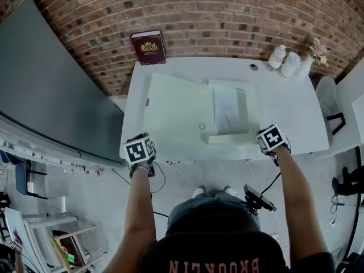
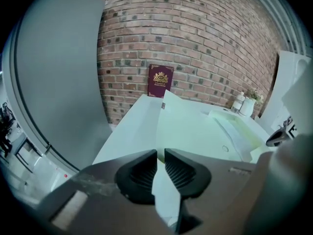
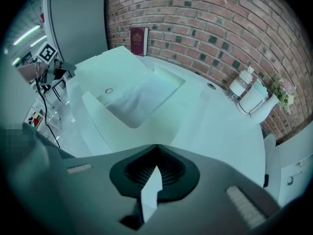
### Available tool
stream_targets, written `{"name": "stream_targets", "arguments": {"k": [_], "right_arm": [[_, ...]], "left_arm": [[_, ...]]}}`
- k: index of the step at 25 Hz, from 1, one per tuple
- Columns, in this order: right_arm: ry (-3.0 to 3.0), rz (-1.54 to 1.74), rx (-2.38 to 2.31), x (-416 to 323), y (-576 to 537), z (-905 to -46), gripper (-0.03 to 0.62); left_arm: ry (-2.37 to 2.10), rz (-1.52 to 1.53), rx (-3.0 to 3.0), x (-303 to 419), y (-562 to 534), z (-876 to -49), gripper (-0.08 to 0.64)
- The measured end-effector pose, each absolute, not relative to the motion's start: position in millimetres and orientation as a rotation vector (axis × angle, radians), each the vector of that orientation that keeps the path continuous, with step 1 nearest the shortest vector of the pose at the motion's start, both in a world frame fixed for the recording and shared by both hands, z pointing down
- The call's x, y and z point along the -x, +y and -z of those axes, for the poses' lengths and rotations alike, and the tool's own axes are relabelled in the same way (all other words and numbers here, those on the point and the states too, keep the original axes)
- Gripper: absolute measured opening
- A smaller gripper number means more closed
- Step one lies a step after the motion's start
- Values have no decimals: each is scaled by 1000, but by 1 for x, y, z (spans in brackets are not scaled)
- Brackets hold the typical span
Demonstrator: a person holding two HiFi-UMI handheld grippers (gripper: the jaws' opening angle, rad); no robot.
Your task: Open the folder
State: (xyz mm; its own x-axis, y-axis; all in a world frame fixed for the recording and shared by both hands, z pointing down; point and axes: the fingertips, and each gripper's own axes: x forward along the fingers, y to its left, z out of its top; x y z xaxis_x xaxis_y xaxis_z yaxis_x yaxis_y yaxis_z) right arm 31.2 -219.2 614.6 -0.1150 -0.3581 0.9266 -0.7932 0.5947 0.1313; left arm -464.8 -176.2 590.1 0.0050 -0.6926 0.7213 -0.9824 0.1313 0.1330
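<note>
Folder (image 1: 187, 118) is basically open. Its front cover (image 2: 186, 126) lies flat ahead of my left gripper (image 2: 161, 153), jaws slightly apart round its near edge. Right gripper (image 3: 156, 148) is pinched together on the folder's corner, I reckon to stop it sliding.

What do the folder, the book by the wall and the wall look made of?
Folder: thin, pale, matte sheet with crisp straight edges; plastic or card, can't tell which.
Book: maroon hard cover with a gold crest; probably leatherette or coated board.
Wall: rough red-brown brick with pale mortar joints.
</note>
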Motion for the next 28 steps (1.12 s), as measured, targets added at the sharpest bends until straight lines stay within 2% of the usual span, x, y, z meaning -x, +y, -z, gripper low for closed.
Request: {"name": "stream_targets", "arguments": {"k": [12, 22, 28], "right_arm": [[-1712, -496, -937, -31, -218, -616, 2], [-1706, -508, -927, -32, -219, -615, 2], [-1701, -506, -922, -32, -219, -615, 1]], "left_arm": [[-1705, -625, -1508, 479, -177, -637, 82], [-1724, -796, -1492, 486, -181, -667, 119], [-1717, -901, -1477, 490, -178, -673, 179]]}}
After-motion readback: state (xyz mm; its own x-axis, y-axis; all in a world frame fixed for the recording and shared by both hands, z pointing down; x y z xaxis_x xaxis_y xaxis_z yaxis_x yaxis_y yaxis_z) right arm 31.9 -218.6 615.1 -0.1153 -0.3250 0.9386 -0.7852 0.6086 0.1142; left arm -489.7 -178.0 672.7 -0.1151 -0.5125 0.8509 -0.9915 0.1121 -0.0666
